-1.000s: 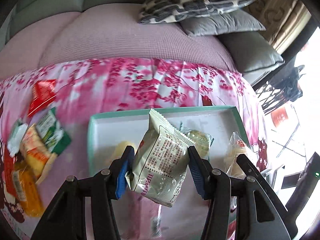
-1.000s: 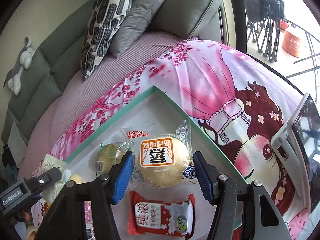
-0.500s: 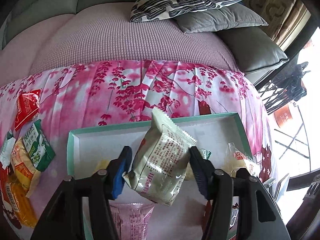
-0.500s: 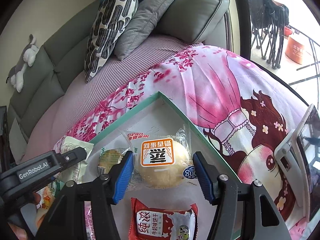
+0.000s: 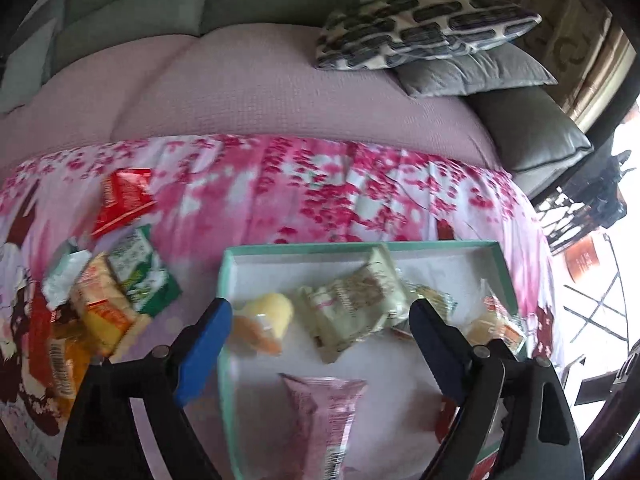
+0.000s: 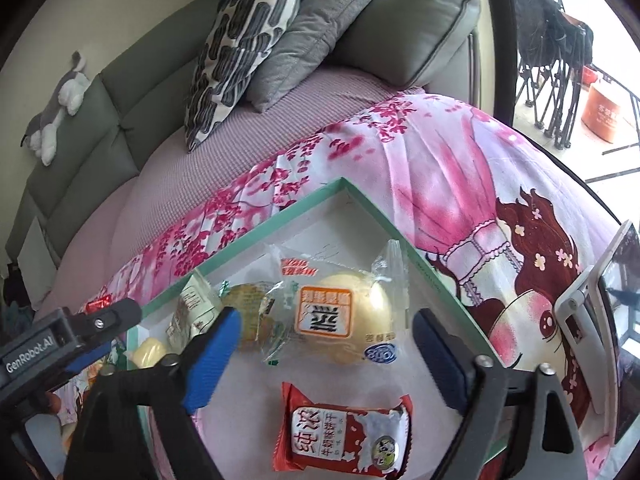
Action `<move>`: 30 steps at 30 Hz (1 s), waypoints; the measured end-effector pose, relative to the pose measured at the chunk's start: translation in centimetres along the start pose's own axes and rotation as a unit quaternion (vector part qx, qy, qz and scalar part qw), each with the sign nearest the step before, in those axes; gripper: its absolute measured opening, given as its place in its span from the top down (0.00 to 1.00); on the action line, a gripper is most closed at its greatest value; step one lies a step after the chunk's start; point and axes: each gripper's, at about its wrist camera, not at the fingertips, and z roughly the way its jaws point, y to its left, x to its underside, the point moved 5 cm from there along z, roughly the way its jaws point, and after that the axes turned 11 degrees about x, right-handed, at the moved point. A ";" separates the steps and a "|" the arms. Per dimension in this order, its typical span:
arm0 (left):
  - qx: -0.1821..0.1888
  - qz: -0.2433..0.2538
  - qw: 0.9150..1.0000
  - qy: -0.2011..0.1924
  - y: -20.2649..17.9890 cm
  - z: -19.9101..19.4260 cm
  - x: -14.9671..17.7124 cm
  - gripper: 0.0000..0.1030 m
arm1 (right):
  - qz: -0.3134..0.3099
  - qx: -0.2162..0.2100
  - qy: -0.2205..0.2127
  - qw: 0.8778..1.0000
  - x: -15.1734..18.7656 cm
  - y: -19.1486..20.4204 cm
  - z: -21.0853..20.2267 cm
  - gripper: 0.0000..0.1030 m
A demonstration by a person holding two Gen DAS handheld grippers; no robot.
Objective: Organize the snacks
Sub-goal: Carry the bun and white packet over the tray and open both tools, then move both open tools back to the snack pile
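Note:
A mint-rimmed white tray [image 5: 226, 264] [image 6: 280, 224] lies on the pink blanket. A pale green snack packet [image 5: 352, 304] [image 6: 188, 312] lies in it, free of the fingers. My left gripper [image 5: 320, 344] is open and empty above the tray's near side. A yellow cake [image 5: 268, 316], a pink packet [image 5: 328, 412] and other wrapped snacks lie in the tray too. My right gripper [image 6: 324, 360] is open and empty over a wrapped bun [image 6: 344, 316], with a red packet [image 6: 344, 436] below it.
Several loose snacks lie left of the tray: a red packet [image 5: 124, 200], a green packet [image 5: 140, 268], orange packets [image 5: 96, 312]. Pillows [image 5: 424, 28] sit at the sofa's back. A tablet on a stand [image 6: 608, 320] stands right of the tray.
My left gripper has opened and let go of the pale green packet, which now lies in the tray. The left gripper has drawn back. The right gripper has hardly moved.

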 end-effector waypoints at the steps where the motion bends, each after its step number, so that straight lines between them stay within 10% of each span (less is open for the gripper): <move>1: -0.008 -0.004 1.000 -0.006 0.7 -0.5 0.1 0.12 | -0.006 0.000 0.000 1.000 0.1 0.3 -0.1 0.01; 30: -0.219 -0.130 0.966 -0.045 23.5 -11.7 6.4 0.11 | -0.188 -0.083 0.031 0.978 10.1 17.8 -4.5 0.00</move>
